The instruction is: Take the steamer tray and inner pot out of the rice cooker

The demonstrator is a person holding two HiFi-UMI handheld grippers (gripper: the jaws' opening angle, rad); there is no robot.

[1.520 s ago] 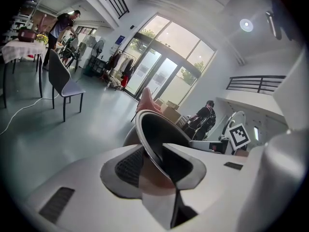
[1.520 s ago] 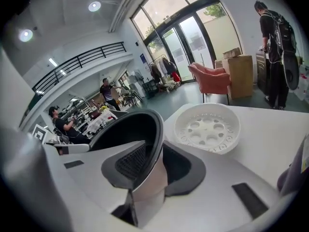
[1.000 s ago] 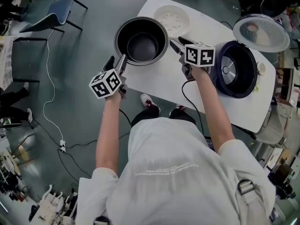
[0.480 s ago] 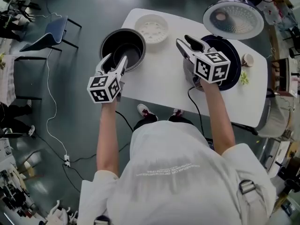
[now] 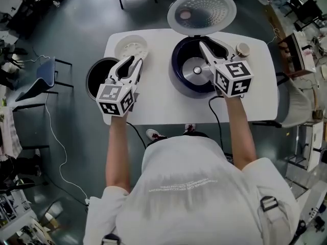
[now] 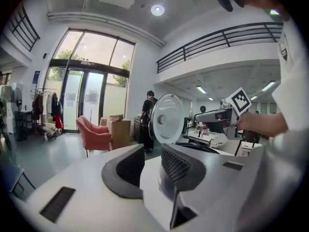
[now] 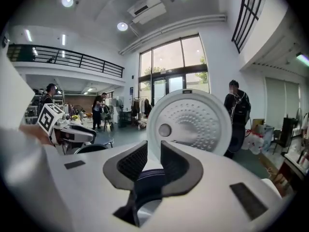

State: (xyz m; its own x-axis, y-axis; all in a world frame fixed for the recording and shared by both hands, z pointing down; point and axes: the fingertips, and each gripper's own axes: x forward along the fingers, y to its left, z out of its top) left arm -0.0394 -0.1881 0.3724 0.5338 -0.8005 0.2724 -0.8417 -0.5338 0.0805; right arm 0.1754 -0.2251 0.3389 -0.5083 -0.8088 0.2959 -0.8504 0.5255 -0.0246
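Inner pot [image 5: 96, 76]: dark, round, upright, mouth up; on table [image 5: 168, 108], well left of the rice cooker [image 5: 180, 83].
Steamer tray [image 5: 130, 47]: white, perforated, flat; left of cooker.
Left gripper [image 5: 134, 62]: jaws closing, nothing between; beside pot.
Rice cooker: lid [image 5: 202, 11] raised.
Right gripper [image 5: 210, 47]: jaws closing, empty; over cooker.

The white table [image 5: 168, 106] carries an open rice cooker [image 5: 179, 80] with its lid [image 5: 202, 11] raised and nothing inside but the bare metal plate. The white steamer tray [image 5: 131, 47] and the black inner pot [image 5: 97, 75] stand at the table's left end. The left gripper [image 5: 134, 63] hangs over the pot's rim and the right gripper [image 5: 209, 44] over the cooker. Both pairs of jaws are closing with nothing between them.
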